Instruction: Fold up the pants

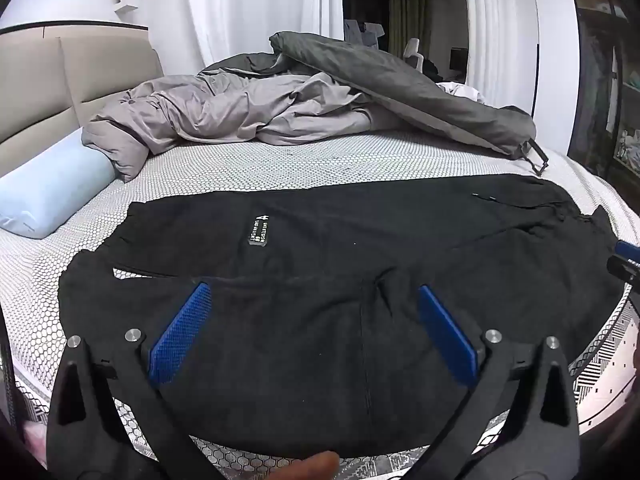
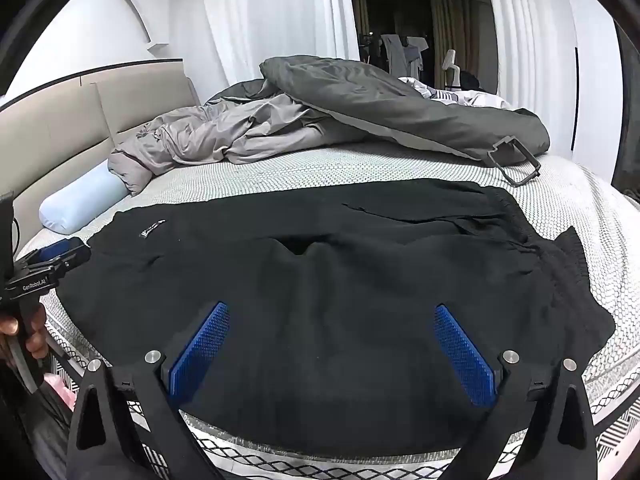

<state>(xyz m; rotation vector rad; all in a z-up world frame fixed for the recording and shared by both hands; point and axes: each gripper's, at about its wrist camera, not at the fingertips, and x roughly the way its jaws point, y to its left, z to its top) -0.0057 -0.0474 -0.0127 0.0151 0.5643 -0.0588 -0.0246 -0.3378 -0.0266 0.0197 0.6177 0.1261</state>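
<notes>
jaws, left: left gripper (image 1: 312,332) spread wide, nothing held, blue pads (image 1: 180,336) hung over the near cloth
jaws, right: right gripper (image 2: 332,350) spread wide too, nothing between the pads (image 2: 464,354), aimed downward at the cloth
task thing: black pants (image 1: 320,264) laid flat across the near part of the bed (image 1: 280,164), lengthwise side to side
waist: elastic waistband (image 2: 532,232) seen at the right end, bunched a little
legs: leg ends at the left, a small gap of mattress shown between them near the hem (image 1: 132,274)
label: white printed patch (image 1: 258,230) on the far leg, facing up
lay of cloth: mostly smooth, one dip and a few creases near the crotch (image 2: 300,246)
other gripper: left gripper also caught at the left edge of the right wrist view (image 2: 52,260), a hand (image 2: 24,332) gripped on its handle
clutter: grey duvet (image 1: 248,112) heaped at the far side, blue pillow (image 1: 52,192) at the headboard, both apart from the pants
step: judged as the start, pants spread but no fold made yet
next move: near long edge judged to need pinching by both, one toward the hem, one toward the waist, then carried over onto the far leg
risk: only the top layer may be caught; cloth likely to sag between the two grips
</notes>
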